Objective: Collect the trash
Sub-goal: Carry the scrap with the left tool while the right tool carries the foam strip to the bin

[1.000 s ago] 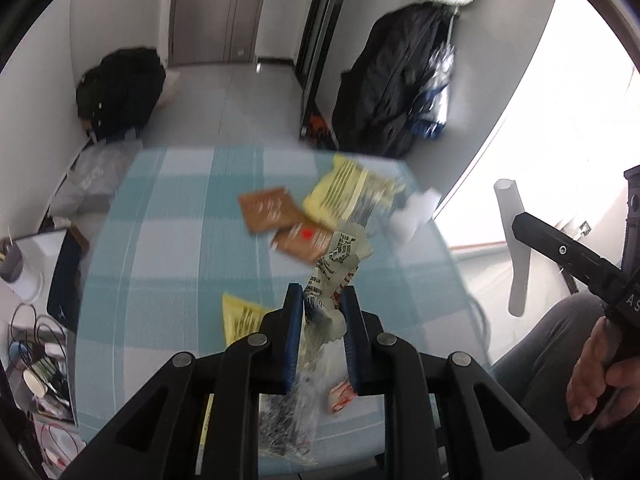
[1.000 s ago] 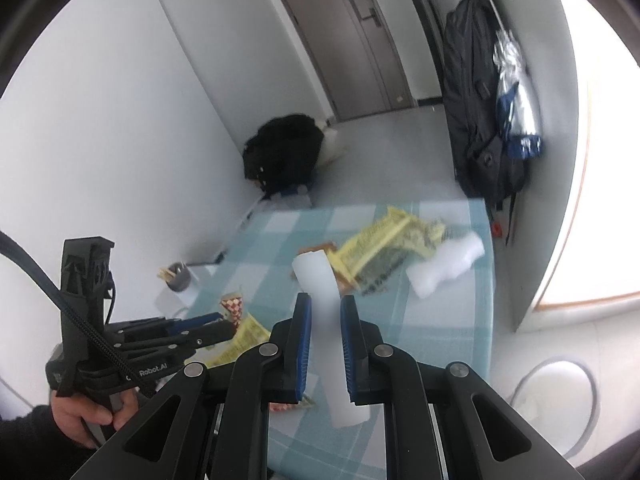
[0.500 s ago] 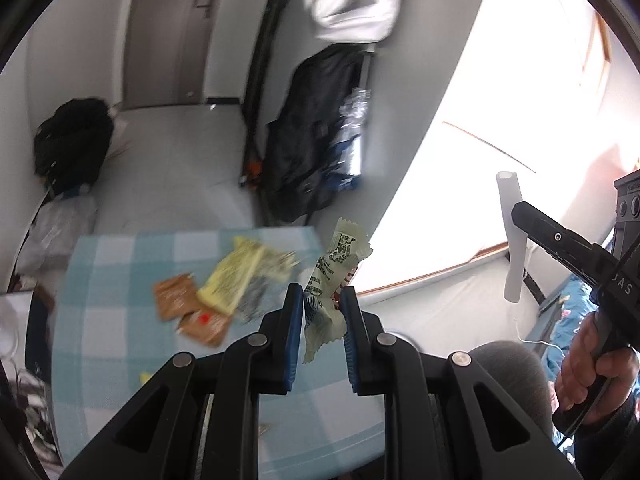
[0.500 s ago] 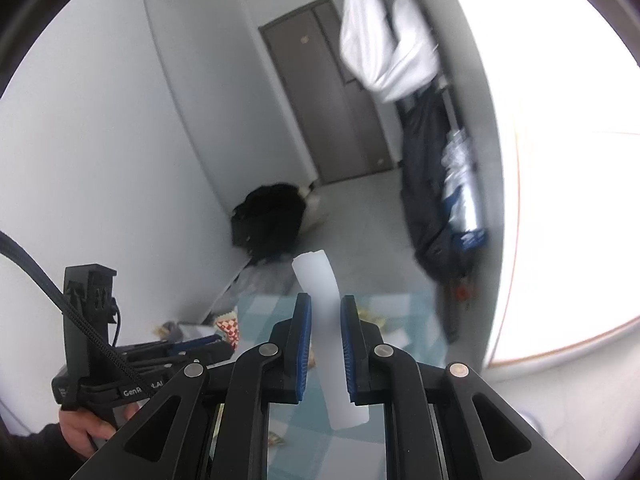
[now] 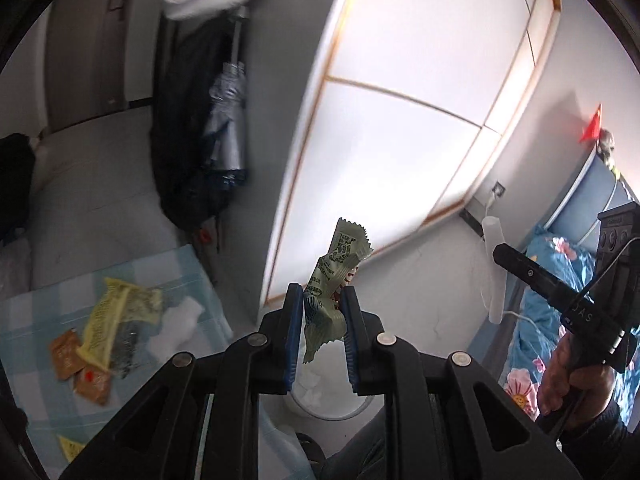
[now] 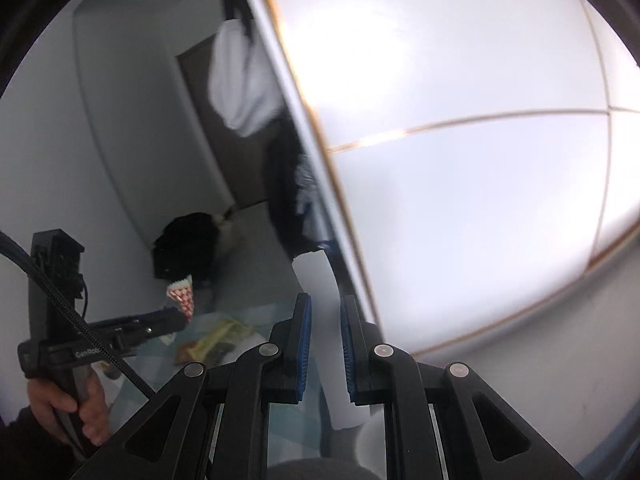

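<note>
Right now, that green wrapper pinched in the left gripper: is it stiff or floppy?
Probably floppy and light: the green wrapper is crumpled between the left gripper pads, and its lower end curls down. Yet its top stands upright unsupported, so the film likely has some spring.

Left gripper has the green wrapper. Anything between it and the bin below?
Nothing visible. The left gripper is shut on the green wrapper, and the white bin sits open-topped on the floor right below it. Only the gripper's own fingers cover part of the rim.
</note>
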The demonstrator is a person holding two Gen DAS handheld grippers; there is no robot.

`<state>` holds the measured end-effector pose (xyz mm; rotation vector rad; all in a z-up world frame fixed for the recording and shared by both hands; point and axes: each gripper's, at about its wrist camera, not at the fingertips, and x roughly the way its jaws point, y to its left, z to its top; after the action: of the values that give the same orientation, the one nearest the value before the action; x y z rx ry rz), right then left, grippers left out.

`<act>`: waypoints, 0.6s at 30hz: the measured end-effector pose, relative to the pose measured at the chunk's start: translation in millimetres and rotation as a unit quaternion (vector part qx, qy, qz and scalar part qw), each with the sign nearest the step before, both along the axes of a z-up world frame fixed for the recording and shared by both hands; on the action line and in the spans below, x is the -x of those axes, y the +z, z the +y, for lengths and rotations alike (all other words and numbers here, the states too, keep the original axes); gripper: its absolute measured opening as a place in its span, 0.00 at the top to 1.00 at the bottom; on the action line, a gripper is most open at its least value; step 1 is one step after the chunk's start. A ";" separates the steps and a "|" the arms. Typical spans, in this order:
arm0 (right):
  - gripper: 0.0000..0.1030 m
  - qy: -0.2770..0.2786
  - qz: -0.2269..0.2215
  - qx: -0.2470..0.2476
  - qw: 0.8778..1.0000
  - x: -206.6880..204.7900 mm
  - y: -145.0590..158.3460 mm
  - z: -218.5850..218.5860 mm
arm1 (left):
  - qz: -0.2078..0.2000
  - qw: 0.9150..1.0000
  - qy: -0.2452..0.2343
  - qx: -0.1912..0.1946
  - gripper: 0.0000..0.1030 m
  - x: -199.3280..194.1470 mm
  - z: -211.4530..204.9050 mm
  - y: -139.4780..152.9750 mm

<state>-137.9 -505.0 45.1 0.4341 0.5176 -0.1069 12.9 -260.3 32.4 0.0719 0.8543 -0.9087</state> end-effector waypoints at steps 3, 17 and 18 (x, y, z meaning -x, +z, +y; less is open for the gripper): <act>0.87 -0.023 0.018 -0.018 0.999 9.5 -22.0 -23.5 | 0.016 1.000 -0.019 -0.020 0.86 1.9 -23.5 -18.4; 0.87 -0.062 0.142 -0.146 0.977 5.1 -173.8 -81.2 | 0.107 0.983 -0.077 -0.127 0.86 -8.8 -101.2 -118.8; 0.87 -0.064 0.147 -0.157 0.975 4.1 -181.8 -83.1 | 0.111 0.981 -0.080 -0.137 0.86 -9.2 -105.3 -126.2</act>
<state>-142.0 -588.1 -136.8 0.7678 0.8028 -0.2160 22.1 -365.6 -93.9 0.2851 1.1927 -0.9553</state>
